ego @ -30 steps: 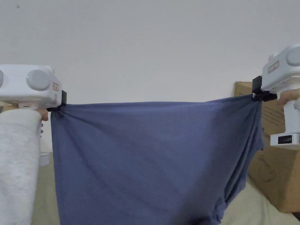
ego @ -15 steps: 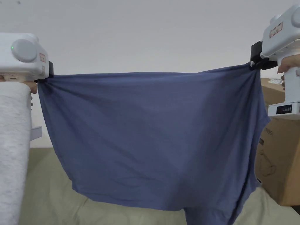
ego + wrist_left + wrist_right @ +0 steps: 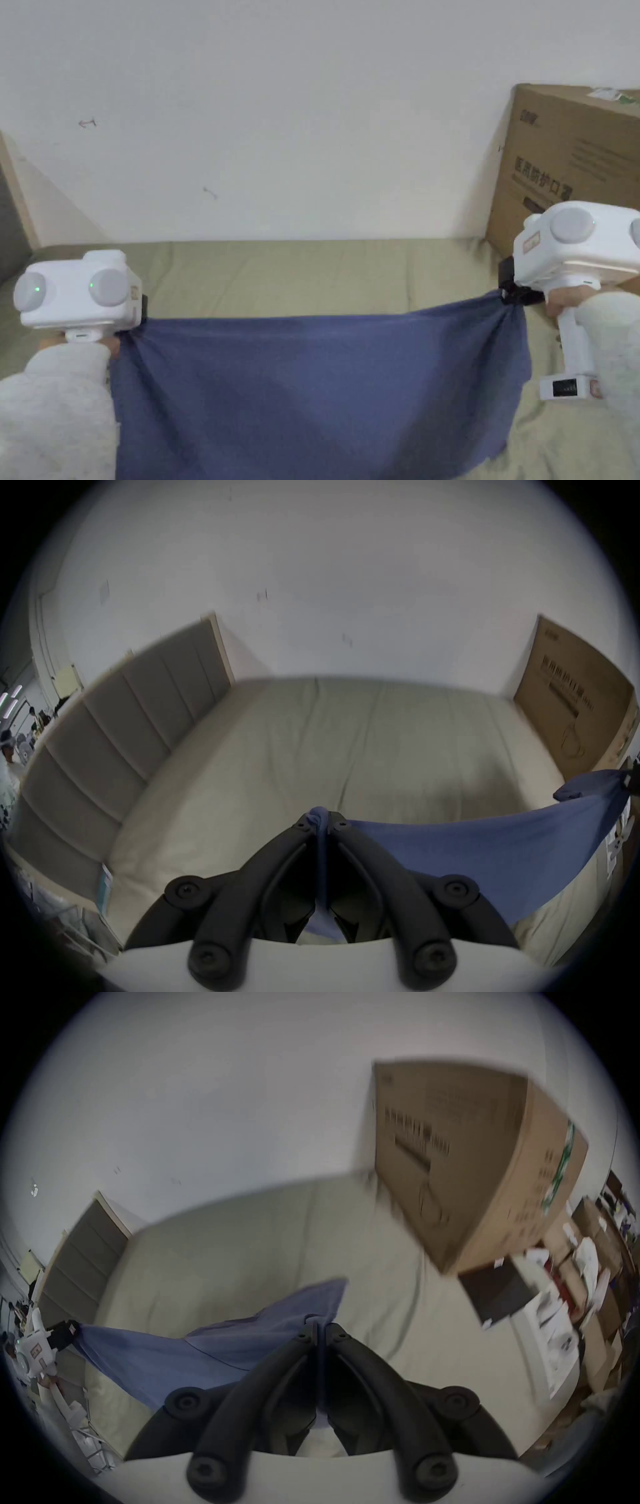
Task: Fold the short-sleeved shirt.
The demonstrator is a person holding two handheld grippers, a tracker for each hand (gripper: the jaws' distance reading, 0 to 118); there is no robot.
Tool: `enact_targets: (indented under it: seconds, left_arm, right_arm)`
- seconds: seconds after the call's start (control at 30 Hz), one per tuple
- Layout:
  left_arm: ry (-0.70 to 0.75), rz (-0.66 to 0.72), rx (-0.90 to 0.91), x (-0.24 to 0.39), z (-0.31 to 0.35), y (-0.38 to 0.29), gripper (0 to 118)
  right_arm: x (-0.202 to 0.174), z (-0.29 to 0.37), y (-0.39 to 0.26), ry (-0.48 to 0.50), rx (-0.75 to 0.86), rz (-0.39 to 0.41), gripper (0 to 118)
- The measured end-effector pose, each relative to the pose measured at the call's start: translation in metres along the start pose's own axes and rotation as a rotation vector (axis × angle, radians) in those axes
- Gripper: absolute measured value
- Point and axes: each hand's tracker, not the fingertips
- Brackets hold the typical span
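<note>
The blue shirt (image 3: 319,387) hangs stretched between the two tongs, low over the bed (image 3: 312,275), its top edge nearly level. The left tongs (image 3: 320,821) are clamped on one upper corner of the cloth, with a bunch of fabric pinched between the jaws. The right tongs (image 3: 319,1326) are clamped on the opposite corner. A cardboard box (image 3: 575,162) stands at the right end of the bed against the wall (image 3: 281,94).
</note>
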Motion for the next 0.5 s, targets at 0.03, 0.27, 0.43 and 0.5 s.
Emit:
enact_targets:
  seconds: [0.03, 0.27, 0.43, 0.5]
  left_arm:
    - [-0.008, 0.011, -0.036, 0.0, -0.012, -0.02, 3]
    - [-0.036, 0.018, -0.153, -0.02, -0.019, -0.137, 3]
    - [-0.071, 0.068, -0.163, -0.056, 0.041, -0.205, 3]
    - [-0.064, 0.027, -0.182, -0.064, 0.064, -0.23, 3]
  right_arm:
    - [0.004, -0.018, -0.019, -0.008, -0.037, -0.002, 3]
    - [0.047, -0.055, -0.141, 0.004, -0.182, -0.04, 3]
    - [0.081, -0.009, -0.226, 0.022, -0.219, -0.062, 3]
    - [0.083, 0.018, -0.26, 0.025, -0.212, -0.062, 3]
